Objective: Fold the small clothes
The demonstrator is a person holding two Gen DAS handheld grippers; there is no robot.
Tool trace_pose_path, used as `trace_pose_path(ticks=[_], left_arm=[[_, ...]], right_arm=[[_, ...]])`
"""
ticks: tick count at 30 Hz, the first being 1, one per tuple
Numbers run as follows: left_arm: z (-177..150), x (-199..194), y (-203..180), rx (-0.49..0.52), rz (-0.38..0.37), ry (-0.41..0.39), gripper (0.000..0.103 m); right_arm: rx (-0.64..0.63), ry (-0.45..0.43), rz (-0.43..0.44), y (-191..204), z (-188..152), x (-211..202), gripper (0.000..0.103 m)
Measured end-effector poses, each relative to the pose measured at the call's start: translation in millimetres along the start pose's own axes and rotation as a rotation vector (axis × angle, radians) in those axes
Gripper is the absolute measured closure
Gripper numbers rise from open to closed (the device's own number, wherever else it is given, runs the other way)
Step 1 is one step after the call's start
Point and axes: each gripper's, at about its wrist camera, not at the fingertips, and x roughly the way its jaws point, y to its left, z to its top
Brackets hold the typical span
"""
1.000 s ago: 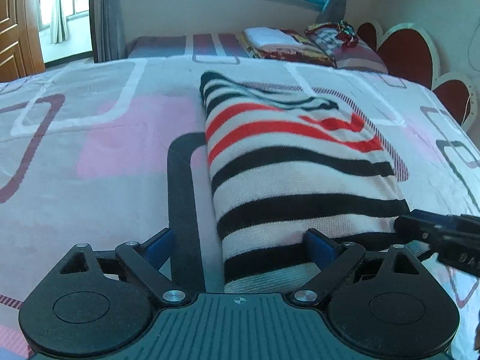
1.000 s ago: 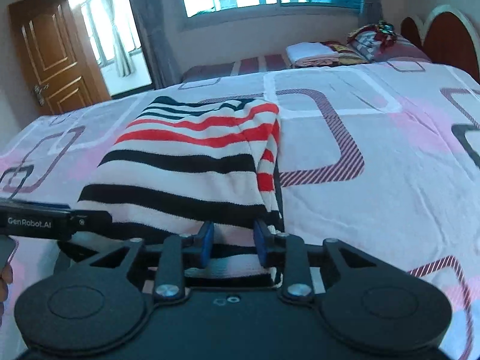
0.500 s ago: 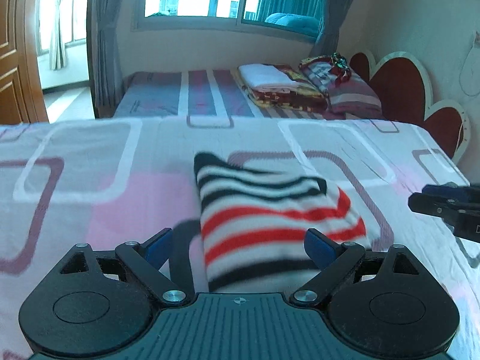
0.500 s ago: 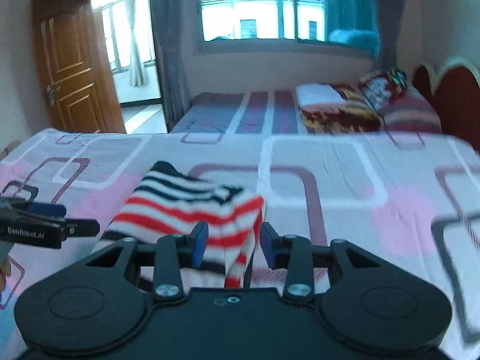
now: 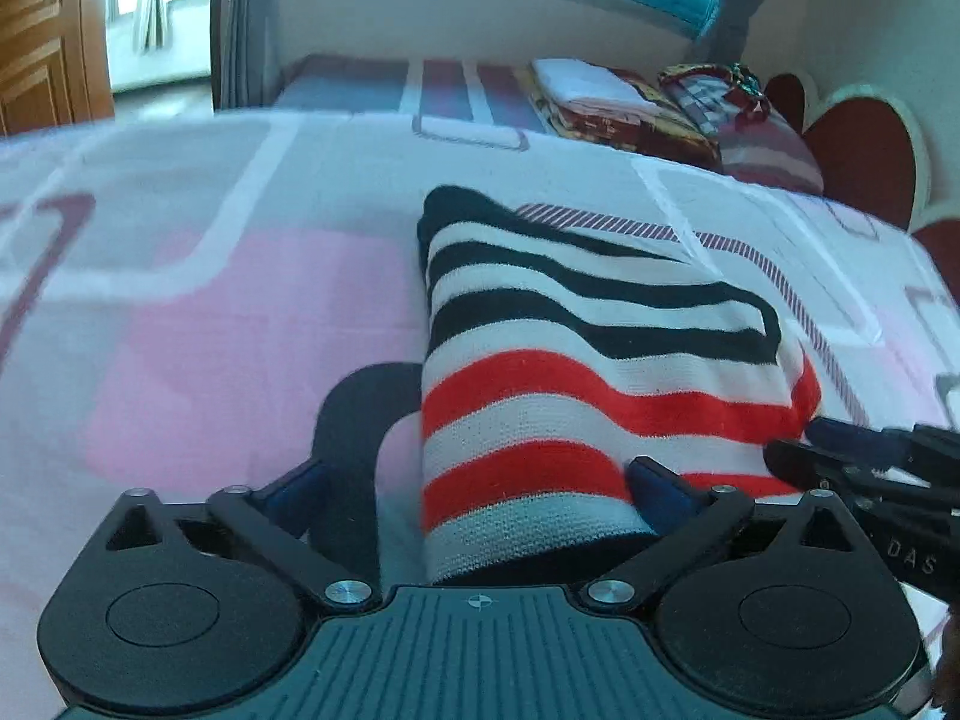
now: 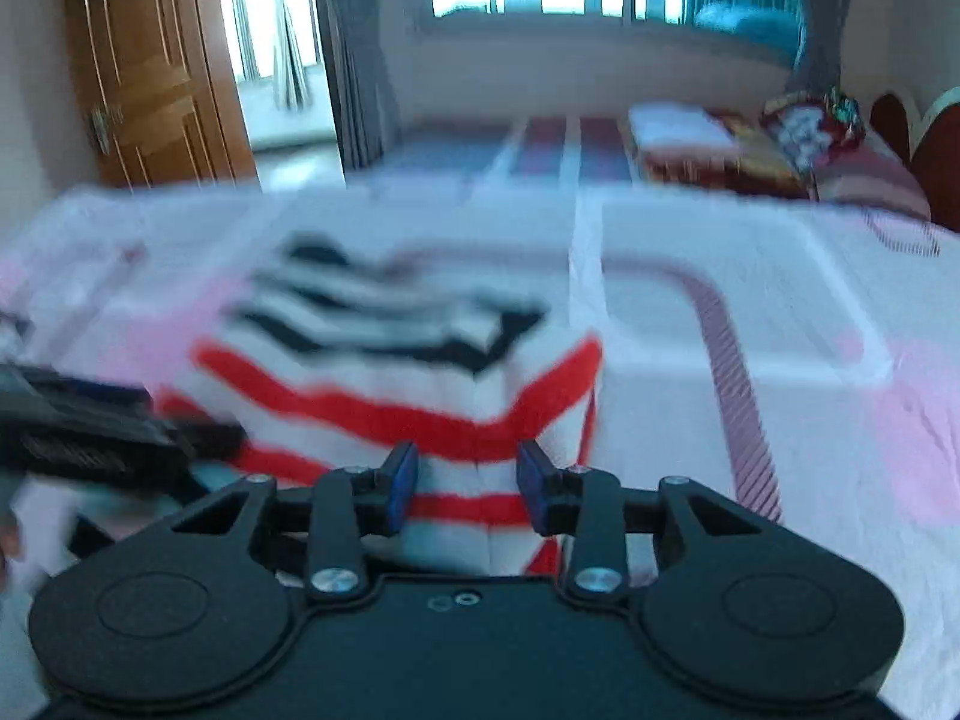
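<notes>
A knitted garment (image 5: 600, 372) with white, black and red stripes lies folded on the pink patterned bedsheet (image 5: 210, 330). Its red-striped near end reaches between the fingers of my left gripper (image 5: 474, 483). Those jaws stand wide and are opening, and the left pad is clear of the cloth. In the blurred right wrist view the garment (image 6: 390, 396) fills the narrow gap of my right gripper (image 6: 469, 486), which is shut on its near right corner. The right gripper (image 5: 840, 456) shows at the garment's right edge, and the left gripper (image 6: 90, 438) at its left edge.
The sheet (image 6: 780, 390) stretches flat to the left and right of the garment. A second bed behind carries folded blankets (image 5: 600, 96) and pillows. Heart-shaped red headboards (image 5: 858, 156) stand at the right. A wooden door (image 6: 156, 72) is at the far left.
The garment's black-striped near end was lifted and carried over; red stripes now lie nearest both grippers. Both views rose and then dipped back toward the bed. The left jaws stand slightly wider.
</notes>
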Motion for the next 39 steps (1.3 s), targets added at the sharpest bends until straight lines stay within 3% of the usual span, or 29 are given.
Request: trace_pose_path(ticks=[6, 14, 17, 19, 27, 35, 39], left_arm=[[27, -2, -10, 0.018, 0.023, -0.074, 0.000], [55, 57, -8, -0.029, 0.083, 0.003, 0.000], [56, 69, 2, -0.083, 0.085, 0.031, 0.000], [55, 71, 2, -0.074, 0.085, 0.030, 0.000], [35, 30, -11, -0.002, 0.083, -0.025, 0.000], [0, -3, -16, 0.028, 0.050, -0.036, 0.000], [-10, -7, -14, 0.006, 0.040, -0.036, 0.000]], right_arm=[[0.016, -0.061, 0.046, -8, 16, -11, 0.068], [0.075, -0.103, 0.032, -22, 51, 24, 0.066], [0.003, -0.043, -0.017, -18, 47, 51, 0.065], [0.025, -0.047, 0.000, -23, 41, 60, 0.064], [0.040, -0.075, 0.010, -17, 43, 34, 0.061], [0.036, -0.113, 0.071, 3, 15, -21, 0.061], [-0.005, -0.104, 0.053, 16, -5, -31, 0.061]])
